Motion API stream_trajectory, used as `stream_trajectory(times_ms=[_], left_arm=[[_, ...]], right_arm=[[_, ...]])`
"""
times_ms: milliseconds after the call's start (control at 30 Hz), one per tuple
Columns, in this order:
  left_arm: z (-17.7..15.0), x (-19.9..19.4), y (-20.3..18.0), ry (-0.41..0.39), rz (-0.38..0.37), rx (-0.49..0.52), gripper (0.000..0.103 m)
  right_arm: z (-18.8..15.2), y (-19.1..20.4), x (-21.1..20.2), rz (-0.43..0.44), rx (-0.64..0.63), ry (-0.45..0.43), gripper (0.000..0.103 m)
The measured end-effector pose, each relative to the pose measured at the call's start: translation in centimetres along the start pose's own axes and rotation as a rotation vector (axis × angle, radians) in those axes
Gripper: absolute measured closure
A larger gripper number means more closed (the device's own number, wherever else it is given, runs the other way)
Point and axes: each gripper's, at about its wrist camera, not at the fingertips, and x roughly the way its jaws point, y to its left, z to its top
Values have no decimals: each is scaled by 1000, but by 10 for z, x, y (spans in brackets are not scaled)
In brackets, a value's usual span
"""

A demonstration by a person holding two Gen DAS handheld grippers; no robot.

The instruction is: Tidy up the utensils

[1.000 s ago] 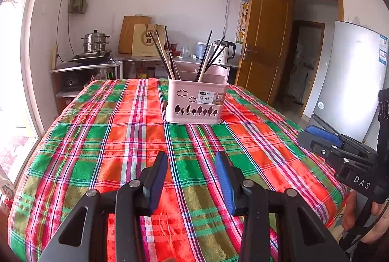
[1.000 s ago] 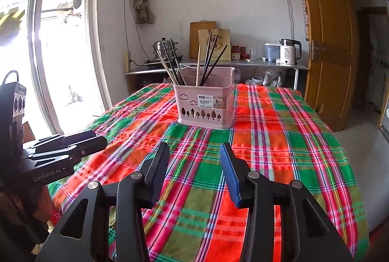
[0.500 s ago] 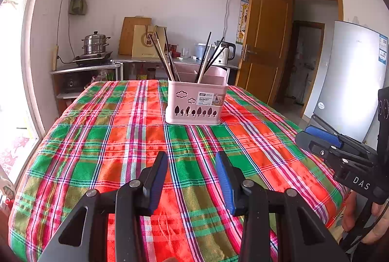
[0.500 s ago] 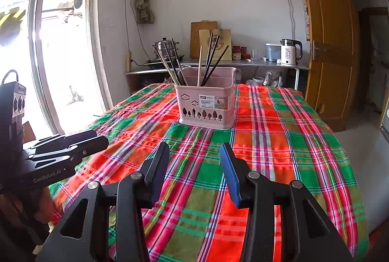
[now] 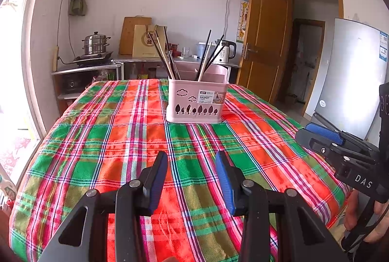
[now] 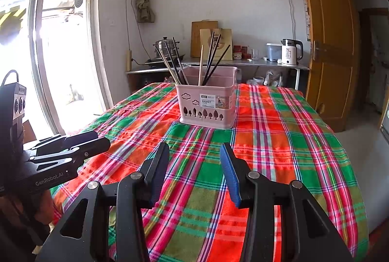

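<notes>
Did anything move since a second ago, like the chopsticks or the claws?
Nothing visibly changed. Both claws, left and right, hang open and empty over the tablecloth, and the chopsticks stand in the pink basket as before.

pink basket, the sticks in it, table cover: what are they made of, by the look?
Pink basket: probably moulded plastic with a smooth matte finish; it has cut-out tree and cloud shapes and a printed label.
Chopsticks: mostly dark and glossy, perhaps lacquered wood or plastic; one is pale, likely bare wood or bamboo.
Tablecloth: woven plaid fabric with visible weave ridges and soft wrinkles.
</notes>
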Motion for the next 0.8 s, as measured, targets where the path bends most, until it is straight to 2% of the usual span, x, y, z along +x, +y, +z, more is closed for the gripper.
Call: stream_trajectory(times_ms=[800], left_arm=[[-2, 2, -7, 7, -13, 9, 63]], right_arm=[[-1, -1, 0, 2, -1, 4, 59]])
